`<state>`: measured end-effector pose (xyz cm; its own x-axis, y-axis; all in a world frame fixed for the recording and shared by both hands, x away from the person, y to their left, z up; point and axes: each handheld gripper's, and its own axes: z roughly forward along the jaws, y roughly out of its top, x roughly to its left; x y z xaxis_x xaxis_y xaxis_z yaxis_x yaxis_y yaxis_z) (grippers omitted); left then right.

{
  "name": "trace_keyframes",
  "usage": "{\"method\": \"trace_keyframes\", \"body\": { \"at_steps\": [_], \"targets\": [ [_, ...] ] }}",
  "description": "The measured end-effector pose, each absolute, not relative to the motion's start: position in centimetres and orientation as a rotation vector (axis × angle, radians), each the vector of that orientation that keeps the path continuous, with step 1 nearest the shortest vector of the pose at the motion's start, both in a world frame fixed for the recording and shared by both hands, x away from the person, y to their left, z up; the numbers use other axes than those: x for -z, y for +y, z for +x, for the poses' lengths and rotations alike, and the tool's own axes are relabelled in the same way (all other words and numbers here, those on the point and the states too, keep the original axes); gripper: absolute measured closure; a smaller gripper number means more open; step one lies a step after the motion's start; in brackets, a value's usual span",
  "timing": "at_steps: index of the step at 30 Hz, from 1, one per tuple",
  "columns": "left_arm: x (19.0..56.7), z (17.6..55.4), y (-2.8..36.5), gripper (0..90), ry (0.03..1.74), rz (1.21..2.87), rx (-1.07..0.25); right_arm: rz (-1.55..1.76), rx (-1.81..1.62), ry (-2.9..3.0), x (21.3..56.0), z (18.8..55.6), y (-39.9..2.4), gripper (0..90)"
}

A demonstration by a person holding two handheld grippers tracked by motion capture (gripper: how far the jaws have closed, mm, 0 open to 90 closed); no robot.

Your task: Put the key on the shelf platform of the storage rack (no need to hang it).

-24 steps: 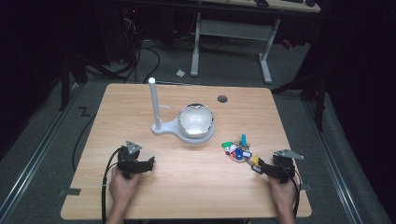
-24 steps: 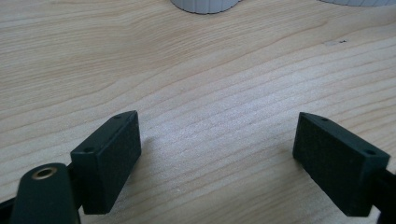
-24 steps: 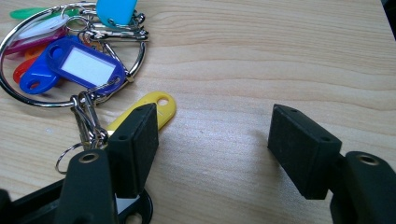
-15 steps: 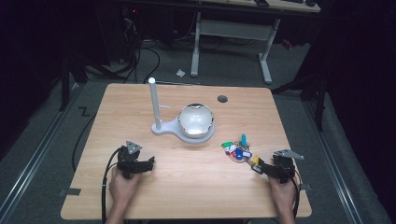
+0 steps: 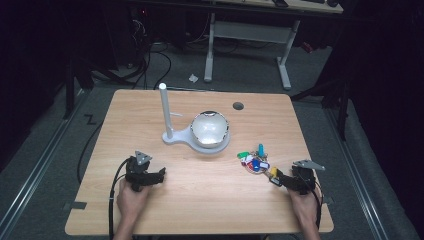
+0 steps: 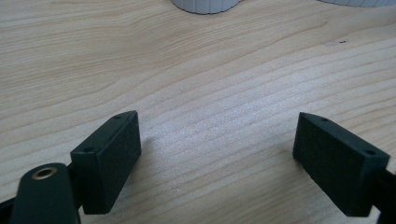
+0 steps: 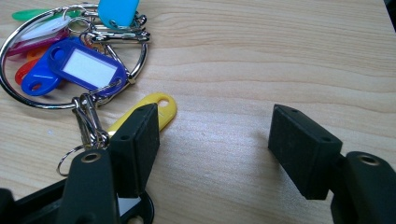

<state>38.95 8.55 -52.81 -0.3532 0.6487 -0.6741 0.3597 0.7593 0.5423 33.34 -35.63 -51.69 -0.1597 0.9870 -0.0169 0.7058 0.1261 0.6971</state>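
Note:
A bunch of coloured key tags on a metal ring [image 5: 255,162] [image 7: 70,65] lies on the wooden table [image 5: 210,200], right of centre. My right gripper [image 5: 279,179] [image 7: 212,135] rests open just near-right of the bunch; bare wood lies between its jaws. A yellow tag [image 7: 149,109] pokes out beside its left jaw, and a blue tag [image 7: 86,67] lies farther off. My left gripper [image 5: 156,175] [image 6: 217,158] rests open on the table at the near left, nothing between its jaws.
A white stand with an upright post [image 5: 164,110] and a shiny domed bowl [image 5: 210,129] sits mid-table; its base edge [image 6: 205,4] shows ahead of the left gripper. A cable hole [image 5: 238,106] lies near the far edge. A desk frame [image 5: 247,35] stands beyond.

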Motion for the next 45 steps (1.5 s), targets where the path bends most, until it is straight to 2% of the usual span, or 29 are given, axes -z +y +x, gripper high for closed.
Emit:
{"method": "trace_keyframes", "body": {
  "at_steps": [5,6,18,32,45],
  "targets": [
    [52.8,38.9,8.6,15.6,1.971,0.771,-0.373,1.633,-0.759,1.935,51.6,33.5,-35.6,35.8],
    [52.8,38.9,8.6,15.6,1.970,0.772,-0.374,1.640,-0.757,1.939,51.5,33.4,-35.5,39.2],
    [52.8,38.9,8.6,15.6,1.972,0.770,-0.372,1.577,-0.833,1.962,50.3,32.8,-34.3,42.3],
    [52.8,39.0,8.6,15.5,1.969,0.775,-0.372,1.495,-0.922,2.017,49.0,34.0,-31.5,44.9],
    [52.8,39.0,8.6,15.6,1.971,0.773,-0.372,1.495,-0.916,2.076,49.2,36.0,-29.7,43.2]
  ]
}}
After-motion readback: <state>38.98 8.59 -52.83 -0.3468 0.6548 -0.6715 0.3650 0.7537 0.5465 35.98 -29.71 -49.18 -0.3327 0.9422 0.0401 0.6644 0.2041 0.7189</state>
